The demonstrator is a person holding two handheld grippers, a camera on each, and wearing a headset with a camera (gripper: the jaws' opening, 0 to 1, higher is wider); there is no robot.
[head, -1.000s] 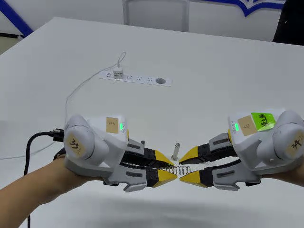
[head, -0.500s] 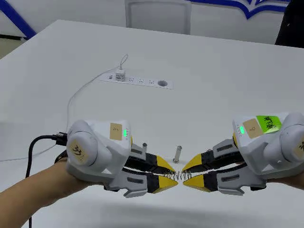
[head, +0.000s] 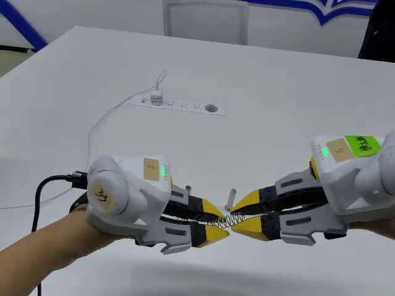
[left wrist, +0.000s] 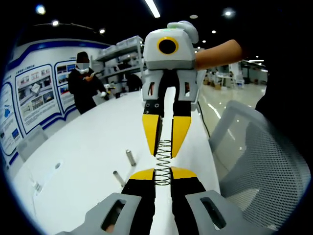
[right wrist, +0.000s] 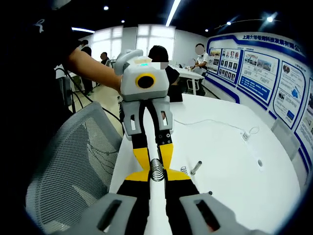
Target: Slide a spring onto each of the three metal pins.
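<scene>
Standing beside the bench, one sees the left gripper (head: 213, 227) with its yellow-tipped jaws pressed together on one end of the spring (head: 226, 219). A black cable (head: 52, 182) trails away behind its body. The spring runs level from those tips straight across to the right gripper (head: 242, 217), whose jaws are likewise pinched on the other end, so the two tools meet nose to nose with the coil bridging the small gap, lifted clear of the white table (head: 278, 111).

My guess is that this is a re-grip or a handover: held at both ends the spring cannot roll off, and one tool can settle its hold before the other lets go.

Just beyond the meeting tips stands a bare metal pin (head: 230, 198), roughly upright. A second pin (head: 187, 188) peeks over the left gripper's upper jaw, close against that tool.

As I judge it, the obstacle is the grip itself. Each end of the coil is covered by jaws, so one end must be freed before it can go over a pin. The power strip (head: 179, 105) lies well ahead of both tools and out of the way, and a mesh chair (left wrist: 254, 161) sits off the table's edge.
</scene>
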